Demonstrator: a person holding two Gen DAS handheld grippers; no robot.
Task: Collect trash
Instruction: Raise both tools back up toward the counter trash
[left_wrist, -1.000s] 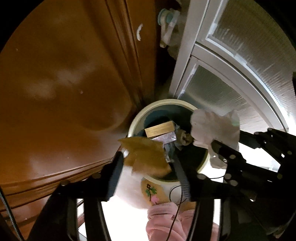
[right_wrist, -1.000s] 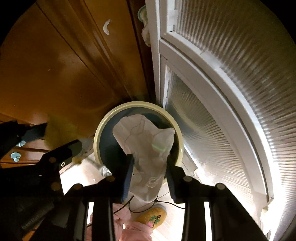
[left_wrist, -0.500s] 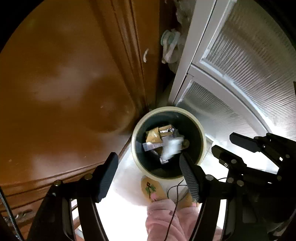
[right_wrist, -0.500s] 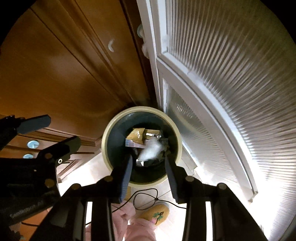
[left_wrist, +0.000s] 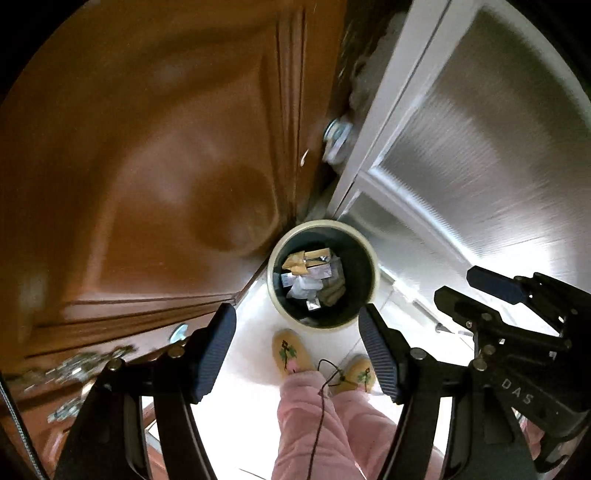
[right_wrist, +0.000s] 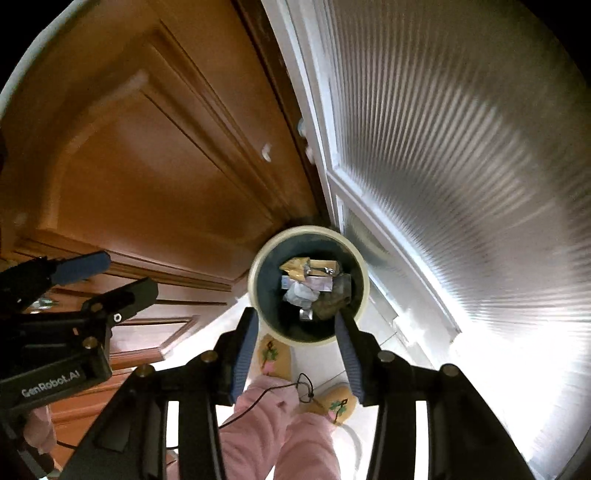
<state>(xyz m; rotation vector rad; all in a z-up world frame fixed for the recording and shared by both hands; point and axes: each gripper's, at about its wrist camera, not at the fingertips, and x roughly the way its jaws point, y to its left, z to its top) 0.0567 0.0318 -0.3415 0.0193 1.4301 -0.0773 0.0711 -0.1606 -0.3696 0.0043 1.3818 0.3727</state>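
Note:
A round cream-rimmed trash bin (left_wrist: 274, 258) stands on the floor in the corner below me; it also shows in the right wrist view (right_wrist: 255, 273). Inside lie a yellow wrapper (left_wrist: 293, 263), a crumpled white paper (right_wrist: 300, 293), a gold box (right_wrist: 323, 266) and other scraps. My left gripper (left_wrist: 297, 354) is open and empty, high above the bin. My right gripper (right_wrist: 295, 350) is open and empty too, above the bin's near rim. Each gripper shows at the other view's side, the right one in the left wrist view (left_wrist: 476, 291) and the left one in the right wrist view (right_wrist: 107, 277).
A brown wooden cabinet door (left_wrist: 147, 166) rises left of the bin. A white-framed ribbed glass door (right_wrist: 461, 147) rises on the right. The person's yellow slippers (left_wrist: 288, 352) and pink trouser legs (left_wrist: 314, 424) stand on the white floor just before the bin.
The yellow wrapper left my left gripper and the white paper left my right gripper; both now lie in the bin. Both grippers have risen well above the bin.

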